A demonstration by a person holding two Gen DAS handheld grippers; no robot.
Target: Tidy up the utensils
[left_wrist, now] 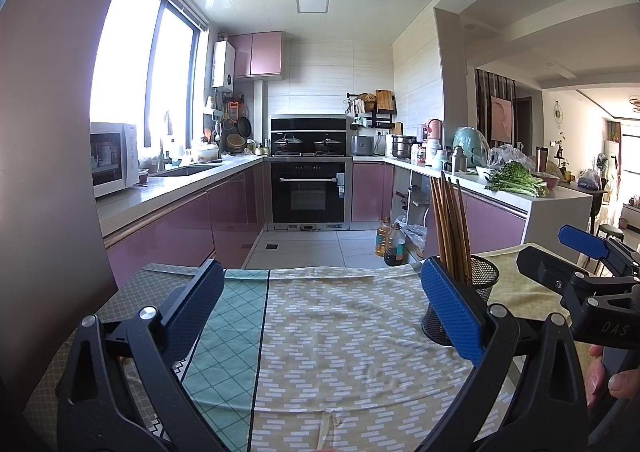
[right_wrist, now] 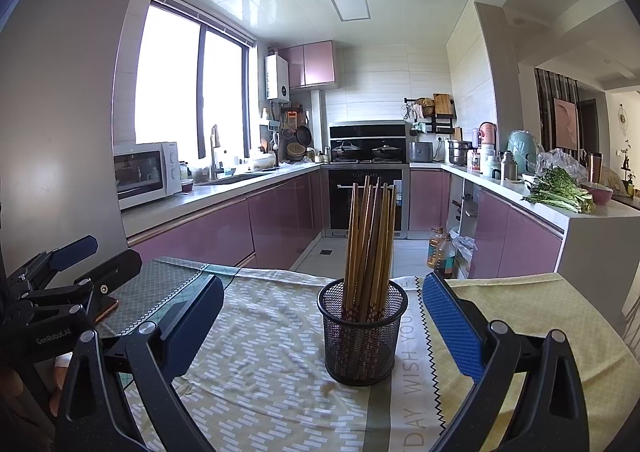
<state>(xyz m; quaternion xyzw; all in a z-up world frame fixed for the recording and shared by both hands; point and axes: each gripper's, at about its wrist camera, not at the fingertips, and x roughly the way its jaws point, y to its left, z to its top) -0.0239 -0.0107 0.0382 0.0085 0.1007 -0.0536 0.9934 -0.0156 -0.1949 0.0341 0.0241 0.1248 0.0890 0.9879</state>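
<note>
A black mesh holder stands upright on the patterned tablecloth, holding several brown chopsticks that lean apart at the top. My right gripper is open, its blue pads on either side of the holder and slightly nearer the camera. In the left wrist view the same holder and chopsticks sit behind my right-hand pad. My left gripper is open over bare cloth with nothing between its fingers. Each gripper shows at the edge of the other's view.
The table's far edge drops to the kitchen floor, where oil bottles stand. Pink cabinets line both sides, with an oven at the back. A phone-like object lies on the table at the left. A hand grips the right handle.
</note>
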